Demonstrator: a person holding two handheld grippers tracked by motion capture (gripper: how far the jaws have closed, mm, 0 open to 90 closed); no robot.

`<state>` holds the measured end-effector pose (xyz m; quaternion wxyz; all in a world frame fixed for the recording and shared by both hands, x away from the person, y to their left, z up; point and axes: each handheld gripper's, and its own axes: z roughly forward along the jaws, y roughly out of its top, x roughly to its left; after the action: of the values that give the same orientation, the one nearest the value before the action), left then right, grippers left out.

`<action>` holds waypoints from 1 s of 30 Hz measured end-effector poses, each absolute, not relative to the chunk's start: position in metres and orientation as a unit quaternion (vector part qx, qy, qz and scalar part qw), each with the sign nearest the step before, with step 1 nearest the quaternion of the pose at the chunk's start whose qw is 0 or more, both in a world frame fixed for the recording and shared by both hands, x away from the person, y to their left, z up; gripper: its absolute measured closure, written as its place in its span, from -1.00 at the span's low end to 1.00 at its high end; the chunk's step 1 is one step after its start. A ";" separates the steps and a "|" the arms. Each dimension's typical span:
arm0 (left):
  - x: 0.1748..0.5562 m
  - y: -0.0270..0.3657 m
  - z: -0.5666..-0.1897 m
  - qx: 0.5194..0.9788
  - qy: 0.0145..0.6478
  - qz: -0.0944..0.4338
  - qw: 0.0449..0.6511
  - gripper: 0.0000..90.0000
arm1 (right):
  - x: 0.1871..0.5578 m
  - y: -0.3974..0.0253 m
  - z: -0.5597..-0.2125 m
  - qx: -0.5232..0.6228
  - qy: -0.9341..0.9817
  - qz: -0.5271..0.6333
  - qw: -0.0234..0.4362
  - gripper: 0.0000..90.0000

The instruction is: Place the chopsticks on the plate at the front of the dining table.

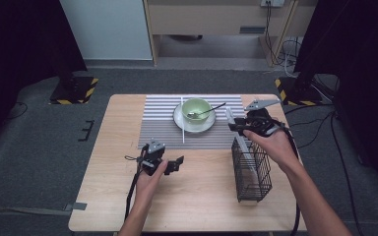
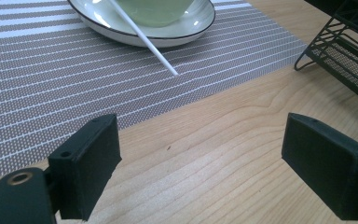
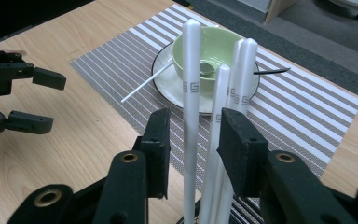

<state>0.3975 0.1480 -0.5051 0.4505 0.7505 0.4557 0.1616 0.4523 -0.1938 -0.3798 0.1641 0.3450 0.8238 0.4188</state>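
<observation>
While your right gripper (image 3: 193, 140) stands over the black wire rack (image 1: 251, 169), its jaws bracket the upright white chopsticks (image 3: 214, 116) without visibly clamping them, long axes running up between the pads. Each stick bears a small grey square-spiral mark, no readable writing. Your left gripper (image 2: 200, 168) hangs released above the tabletop (image 2: 223, 154), the loose chopstick (image 2: 144, 39) lying ahead against the plate (image 2: 186, 32).

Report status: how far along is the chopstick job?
Done, apparently: several white chopsticks stand in the wire basket. In hand: the right gripper straddles them; whether it grips them is unclear. Left: one loose chopstick lies across the plate and placemat, and a spoon sits in the green bowl. The left gripper is open and empty.
</observation>
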 end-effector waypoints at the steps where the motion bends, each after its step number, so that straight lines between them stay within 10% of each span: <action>1: 0.397 0.149 -0.505 0.750 0.456 0.162 0.450 -0.76 | 0.453 -0.193 -0.381 0.344 0.825 0.418 0.164 0.46; 13: 0.395 0.154 -0.507 0.748 0.462 0.162 0.449 -0.76 | 0.458 -0.190 -0.384 0.334 0.829 0.426 0.143 0.84; 30: 0.395 0.154 -0.507 0.746 0.465 0.156 0.449 -0.75 | 0.458 -0.199 -0.362 0.320 0.825 0.449 0.123 0.87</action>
<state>0.3948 0.1545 -0.5071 0.4495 0.7464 0.4652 0.1563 0.4578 -0.1987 -0.3620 0.1233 0.3196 0.8253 0.4489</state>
